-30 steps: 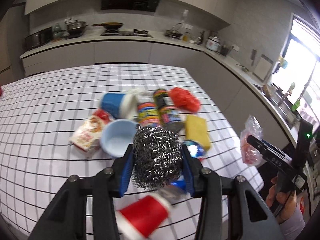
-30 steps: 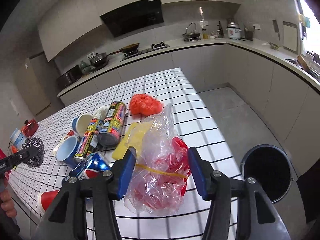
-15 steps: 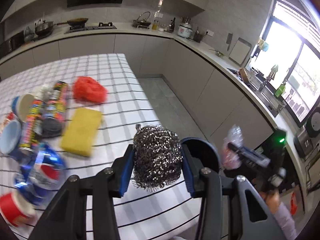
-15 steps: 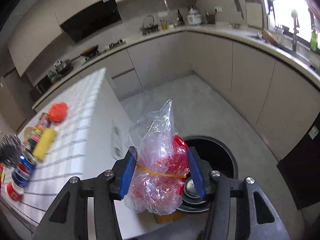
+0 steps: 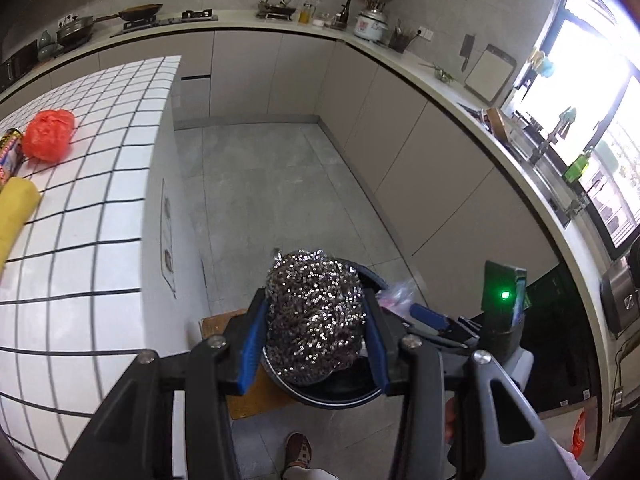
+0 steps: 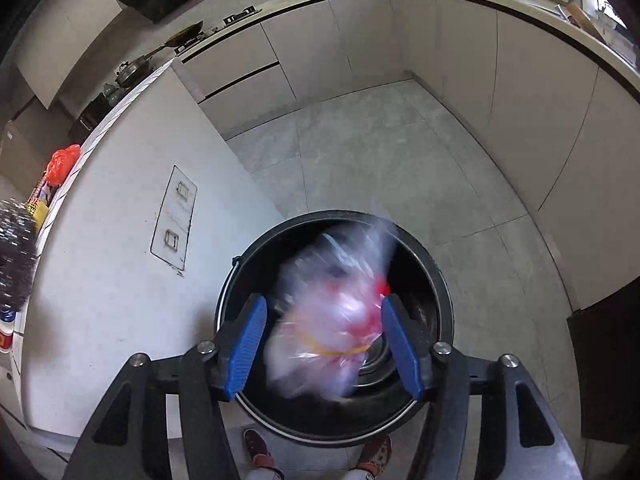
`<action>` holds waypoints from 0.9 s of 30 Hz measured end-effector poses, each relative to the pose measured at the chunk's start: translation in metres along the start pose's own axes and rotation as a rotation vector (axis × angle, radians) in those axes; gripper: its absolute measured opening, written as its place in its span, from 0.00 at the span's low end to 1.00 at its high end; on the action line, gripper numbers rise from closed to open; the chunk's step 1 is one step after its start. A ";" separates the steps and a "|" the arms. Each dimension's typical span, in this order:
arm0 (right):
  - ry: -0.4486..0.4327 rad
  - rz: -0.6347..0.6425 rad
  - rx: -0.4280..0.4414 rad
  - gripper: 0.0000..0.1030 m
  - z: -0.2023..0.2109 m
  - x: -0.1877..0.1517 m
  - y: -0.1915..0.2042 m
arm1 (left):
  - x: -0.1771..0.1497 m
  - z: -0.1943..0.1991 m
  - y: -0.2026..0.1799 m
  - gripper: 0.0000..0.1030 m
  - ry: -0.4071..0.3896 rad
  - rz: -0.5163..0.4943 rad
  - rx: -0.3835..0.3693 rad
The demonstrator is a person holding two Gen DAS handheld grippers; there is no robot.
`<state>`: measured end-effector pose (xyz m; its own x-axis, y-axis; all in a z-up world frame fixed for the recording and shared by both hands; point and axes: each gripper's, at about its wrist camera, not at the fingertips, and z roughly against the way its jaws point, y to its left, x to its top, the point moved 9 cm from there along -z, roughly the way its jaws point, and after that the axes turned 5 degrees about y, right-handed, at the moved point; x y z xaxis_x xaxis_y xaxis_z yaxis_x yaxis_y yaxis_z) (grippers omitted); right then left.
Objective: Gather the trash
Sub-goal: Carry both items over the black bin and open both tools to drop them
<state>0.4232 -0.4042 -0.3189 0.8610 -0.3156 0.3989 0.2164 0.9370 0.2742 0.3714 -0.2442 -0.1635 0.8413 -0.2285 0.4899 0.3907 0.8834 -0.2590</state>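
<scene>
The right gripper (image 6: 324, 340) hangs over the round black bin (image 6: 240, 280) on the floor, and its jaws are opening: the blue fingers (image 6: 246, 344) stand apart from the clear plastic bag (image 6: 332, 316) with red stuff inside, which is blurred between them and looks to be dropping into the bin's mouth. That piece of trash is judged as good as delivered.

The left gripper (image 5: 316, 340) is closed on a ball of steel wool (image 5: 316, 312), its fingers (image 5: 254, 344) pressing both sides, with the bin's dark rim (image 5: 336, 398) showing just beneath. Letting it go is likely the next step for that hand.

More remains on the tiled surface (image 5: 100, 200): a red crumpled bag (image 5: 49, 134), a yellow sponge (image 5: 14, 216) and a printed can (image 5: 8, 152) at the far left edge. So the job seems partly done, with several trips left.

The left wrist view alone shows the surface top and what lies on it clearly, plus the right gripper's body with a green light beside the bin. The right wrist view alone looks straight down into the bin, shows the falling bag in full, the person's two shoes (image 6: 260, 452) at the bin's near edge, and the steel wool only as a blurred patch at its left border.
</scene>
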 end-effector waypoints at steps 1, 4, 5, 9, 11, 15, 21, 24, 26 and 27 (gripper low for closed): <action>-0.004 0.003 0.006 0.67 0.000 0.001 -0.003 | -0.002 -0.007 -0.002 0.44 0.010 -0.002 0.006; -0.022 0.000 0.015 0.68 0.003 0.005 -0.010 | -0.007 -0.022 -0.014 0.45 0.024 -0.012 0.016; -0.031 -0.005 0.020 0.68 0.006 0.005 -0.013 | -0.009 -0.028 -0.018 0.45 0.031 -0.014 0.017; -0.057 -0.014 0.012 0.68 0.023 0.003 -0.026 | -0.019 -0.052 -0.028 0.45 0.071 -0.024 0.008; -0.074 -0.013 -0.004 0.68 0.034 0.002 -0.033 | -0.026 -0.066 -0.035 0.46 0.100 -0.033 0.010; -0.097 -0.028 -0.017 0.68 0.052 -0.004 -0.047 | -0.032 -0.082 -0.045 0.48 0.133 -0.047 0.024; -0.116 -0.042 -0.025 0.68 0.064 -0.005 -0.059 | -0.031 -0.089 -0.055 0.60 0.151 -0.059 0.042; -0.121 -0.045 -0.027 0.68 0.066 -0.005 -0.060 | -0.028 -0.090 -0.056 0.74 0.152 -0.062 0.058; -0.124 -0.046 -0.030 0.68 0.068 -0.005 -0.062 | -0.029 -0.092 -0.056 0.74 0.159 -0.063 0.058; -0.126 -0.045 -0.033 0.68 0.068 -0.005 -0.061 | -0.029 -0.094 -0.057 0.74 0.163 -0.060 0.064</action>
<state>0.3739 -0.4702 -0.2783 0.7859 -0.3719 0.4940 0.2707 0.9252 0.2659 0.3598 -0.3266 -0.2410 0.8686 -0.3407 0.3599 0.4222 0.8890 -0.1772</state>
